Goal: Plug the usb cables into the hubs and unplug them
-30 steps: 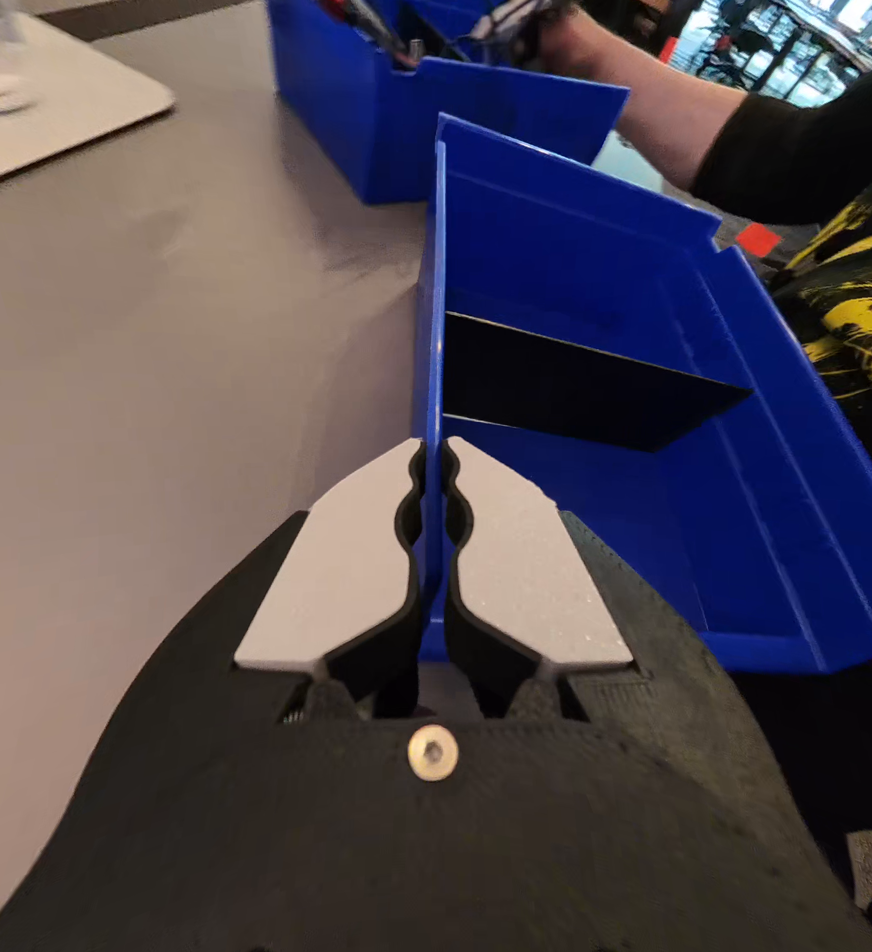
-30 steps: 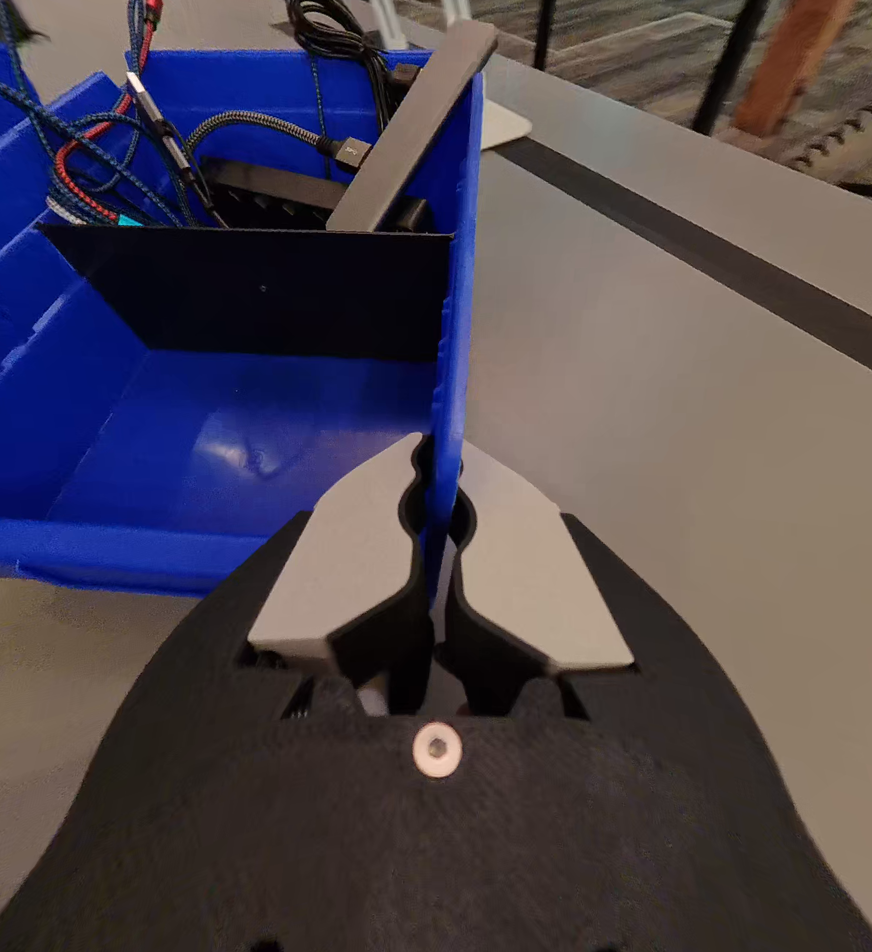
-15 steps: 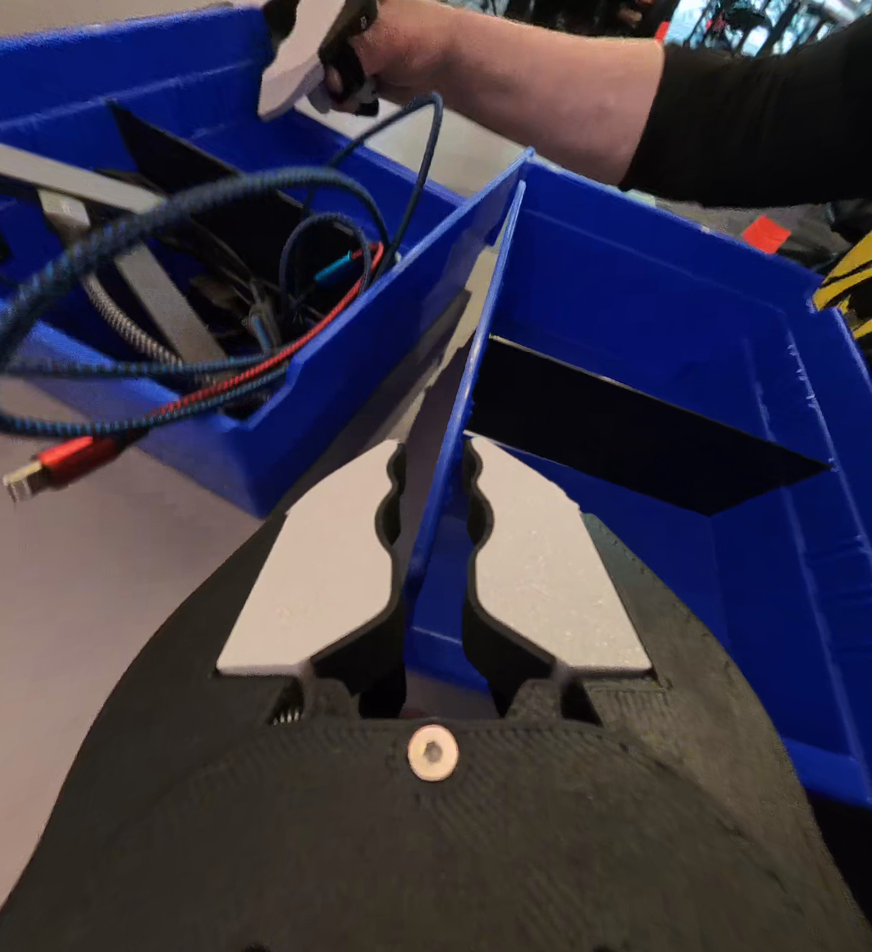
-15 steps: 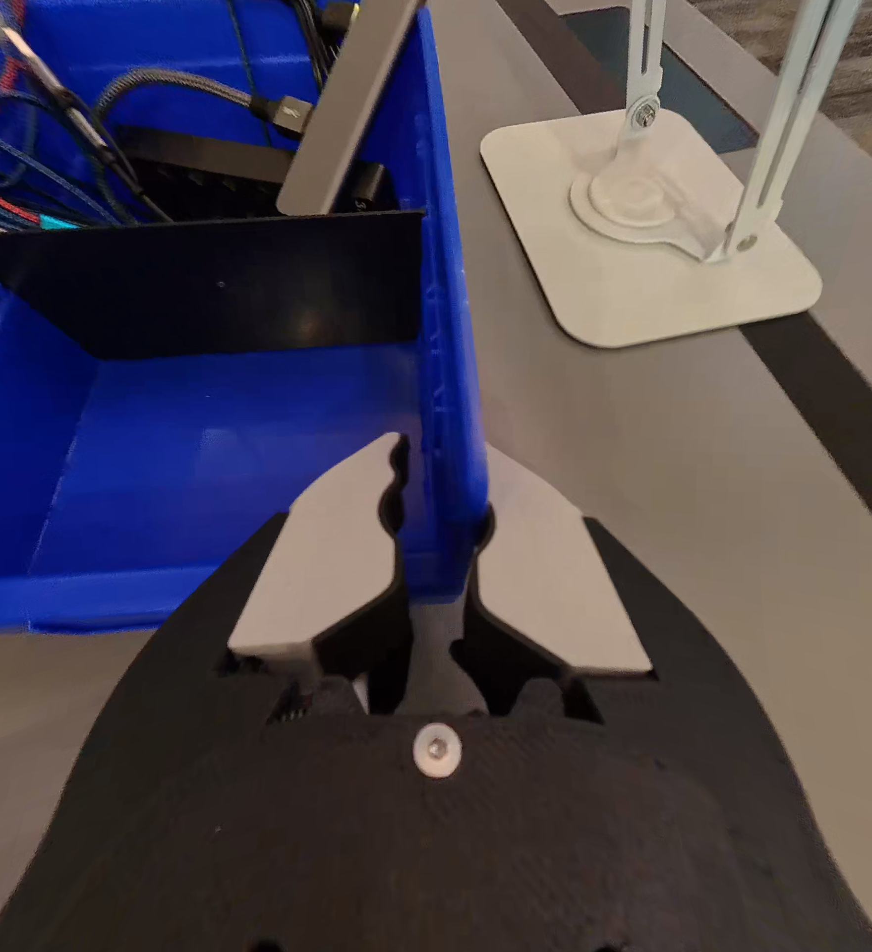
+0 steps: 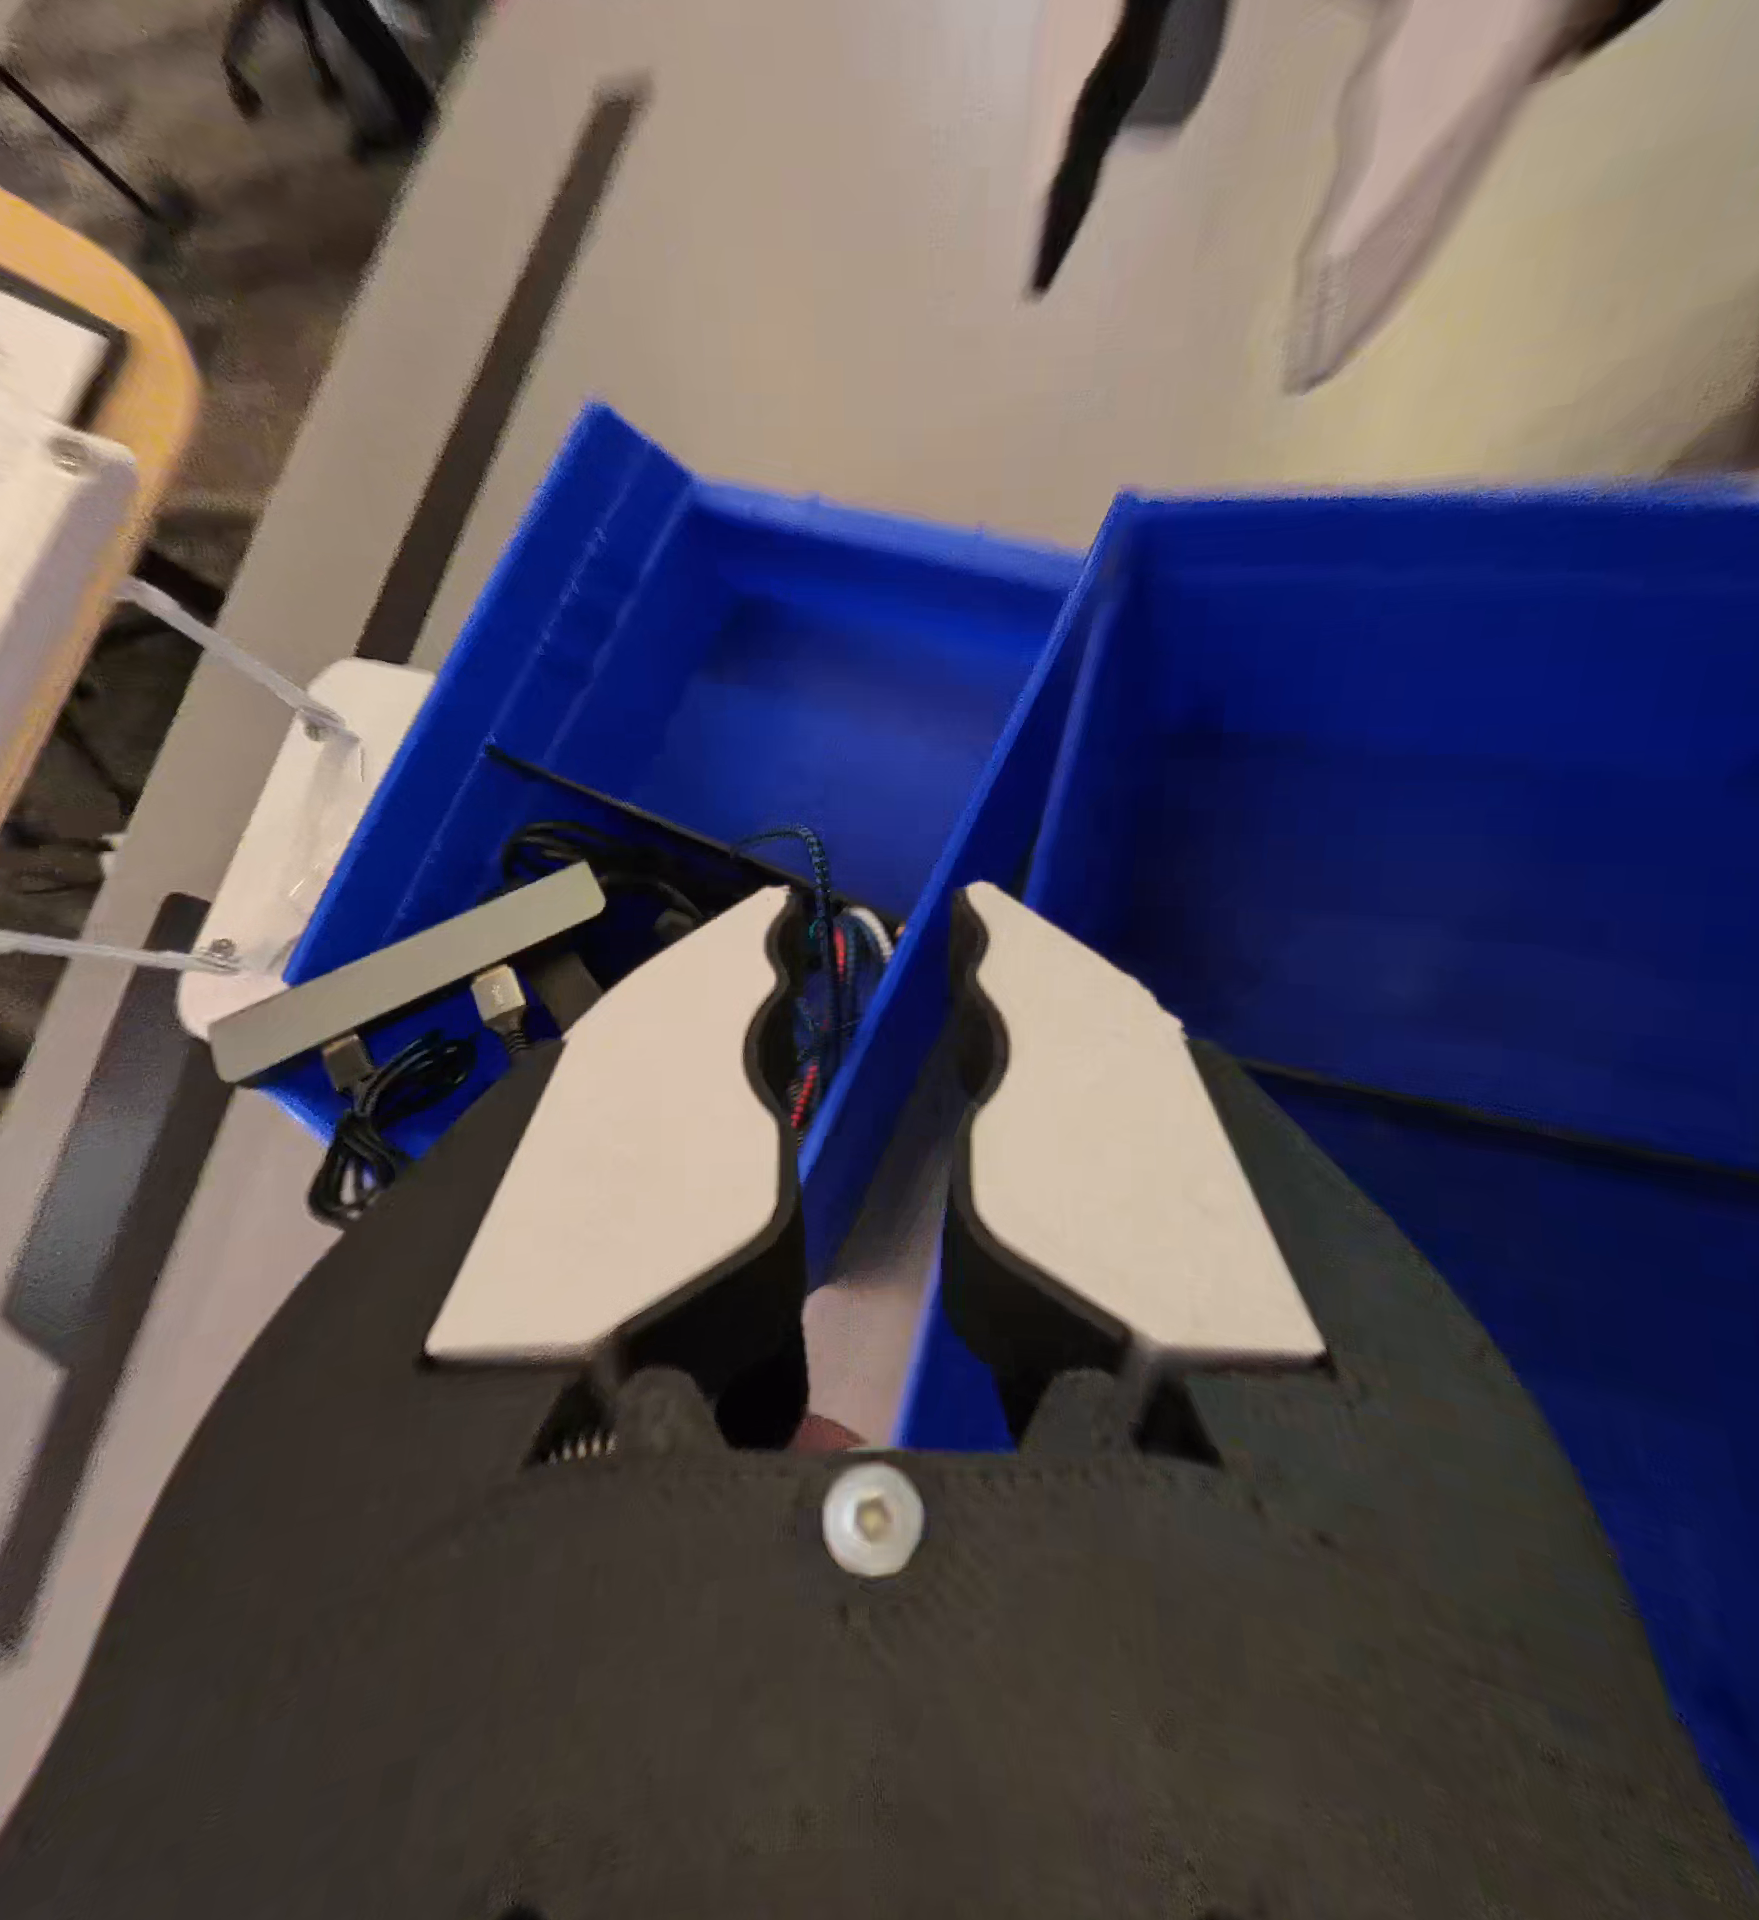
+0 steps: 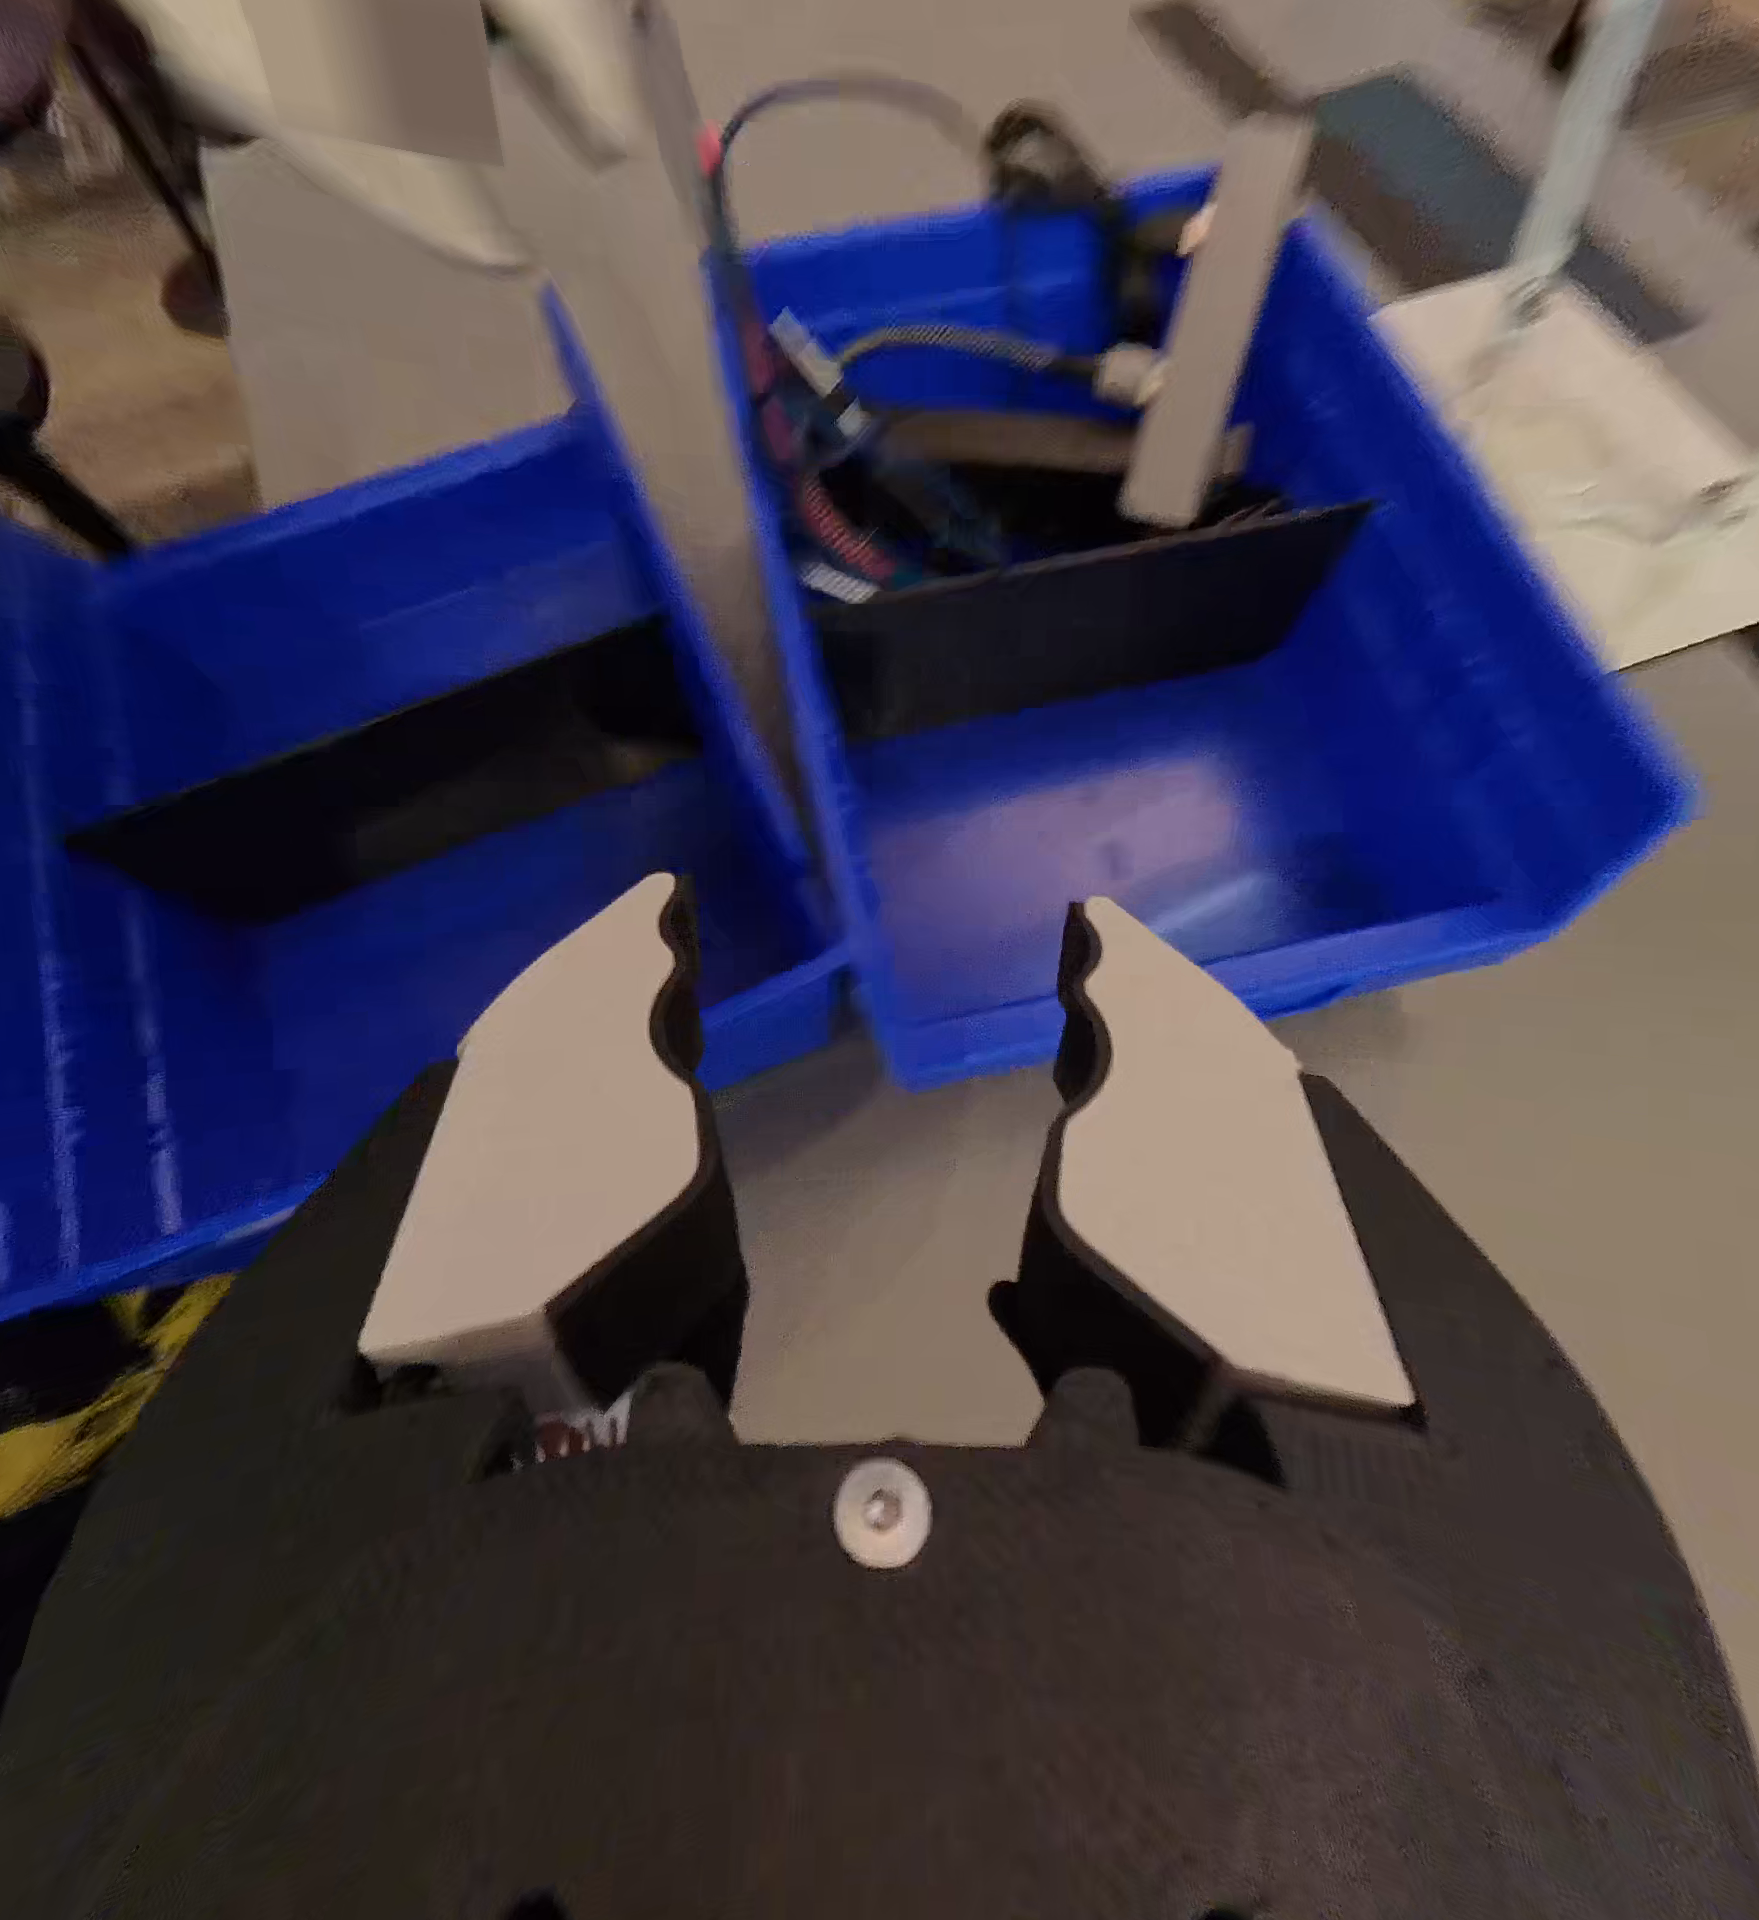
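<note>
1. Two blue plastic bins are sitting side by side on the grey table (image 6: 1477, 1195), w/ a narrow gap between them; each is being split by one black divider panel (image 6: 1083, 613).
2. Right-hand bin (image 6: 1540, 665): its far compartment is holding the usb cables (image 6: 833, 499), a tangle of braided blue, red and black leads w/ metal plugs, plus a flat grey bar-shaped hub (image 6: 1197, 343) that is leaning on the far wall. Its near compartment is showing bare blue floor.
3. Left-hand bin (image 6: 54, 831): nothing visible inside it, both compartments.
4. Left gripper (image 5: 870, 904) is hanging partly open, fingers straddling a blue bin wall w/o pressing on it; gaps are showing on both sides, so it is gripping nothing.
5. Right gripper (image 6: 875, 904) is hanging wide open over the bins' near edges, gripping nothing.
6. A white stand base (image 6: 1602, 488) is sitting by the table's far right edge.
</note>
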Available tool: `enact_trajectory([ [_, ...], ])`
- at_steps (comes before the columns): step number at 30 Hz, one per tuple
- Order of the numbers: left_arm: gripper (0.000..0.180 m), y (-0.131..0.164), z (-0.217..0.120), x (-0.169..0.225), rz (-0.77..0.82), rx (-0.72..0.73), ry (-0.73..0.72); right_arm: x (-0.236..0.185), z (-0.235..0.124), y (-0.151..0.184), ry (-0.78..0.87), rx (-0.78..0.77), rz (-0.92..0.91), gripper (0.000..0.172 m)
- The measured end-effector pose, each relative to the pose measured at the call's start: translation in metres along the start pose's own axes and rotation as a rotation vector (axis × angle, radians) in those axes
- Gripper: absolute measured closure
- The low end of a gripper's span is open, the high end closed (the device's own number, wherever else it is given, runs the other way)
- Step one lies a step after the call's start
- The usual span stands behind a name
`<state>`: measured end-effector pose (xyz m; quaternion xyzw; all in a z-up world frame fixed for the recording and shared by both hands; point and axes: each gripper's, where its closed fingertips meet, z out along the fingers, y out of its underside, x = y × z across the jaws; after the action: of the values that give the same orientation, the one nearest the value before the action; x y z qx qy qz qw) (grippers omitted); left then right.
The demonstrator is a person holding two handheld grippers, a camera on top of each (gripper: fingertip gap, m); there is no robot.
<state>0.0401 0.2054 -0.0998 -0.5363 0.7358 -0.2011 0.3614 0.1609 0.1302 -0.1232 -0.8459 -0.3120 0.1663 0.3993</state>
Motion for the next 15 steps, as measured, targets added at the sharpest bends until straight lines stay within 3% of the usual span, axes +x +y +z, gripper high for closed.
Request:
enact_trajectory([
  [3,0.154,0.022,0.027,-0.009,0.126,-0.185,-0.009,-0.029,0.006,0.024,0.006,-0.108,0.011,0.102],
  [7,0.152,0.063,0.038,-0.025,0.150,-0.331,-0.002,-0.057,0.015,0.039,-0.077,-0.129,0.093,0.104],
  [10,0.161,0.067,0.044,-0.025,0.090,-0.298,0.064,-0.069,0.031,0.045,-0.117,-0.156,0.108,0.112],
  [15,0.169,0.070,0.043,-0.023,0.160,-0.310,0.110,-0.067,0.043,0.058,-0.119,-0.268,0.064,0.127],
])
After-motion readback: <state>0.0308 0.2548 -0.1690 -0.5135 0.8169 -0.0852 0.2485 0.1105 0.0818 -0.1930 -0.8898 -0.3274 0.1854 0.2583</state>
